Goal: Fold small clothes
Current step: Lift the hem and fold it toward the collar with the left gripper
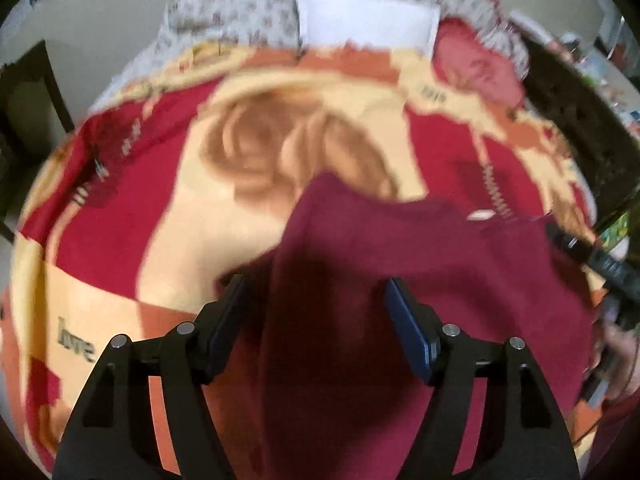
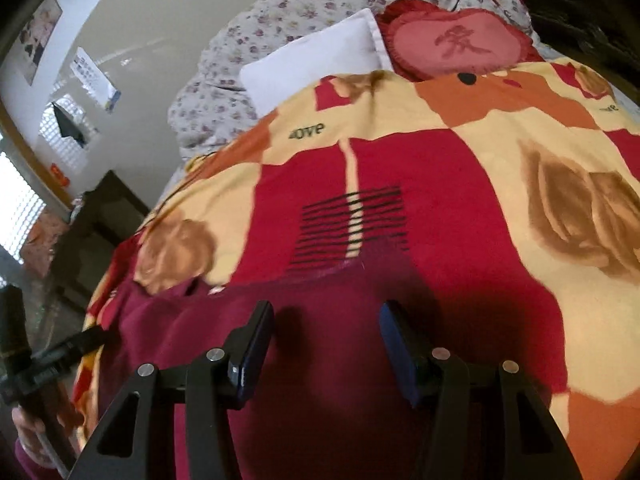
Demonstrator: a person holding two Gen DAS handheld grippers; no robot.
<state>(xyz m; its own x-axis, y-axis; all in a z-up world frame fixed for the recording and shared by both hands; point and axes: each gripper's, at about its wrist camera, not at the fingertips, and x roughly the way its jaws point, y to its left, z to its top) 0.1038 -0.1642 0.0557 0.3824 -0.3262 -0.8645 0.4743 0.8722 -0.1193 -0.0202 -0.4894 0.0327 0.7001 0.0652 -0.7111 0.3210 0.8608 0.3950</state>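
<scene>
Maroon garment point(image 1: 400, 280) lies spread on bed blanket point(image 1: 120, 220), directly under and ahead of both claws. Left claw point(image 1: 316, 300): jaws parted wide, nothing between the pads, cloth beneath them. Right claw point(image 2: 326, 324): jaws apart, empty, hovering over the same garment point(image 2: 320, 360). White pillow point(image 2: 320, 56) and red heart cushion point(image 2: 452, 46) sit far ahead, beyond blanket point(image 2: 440, 184).

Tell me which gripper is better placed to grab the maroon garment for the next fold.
Probably left. The left gripper is open right over a raised fold of the maroon garment; the right gripper is open over flatter cloth.
</scene>
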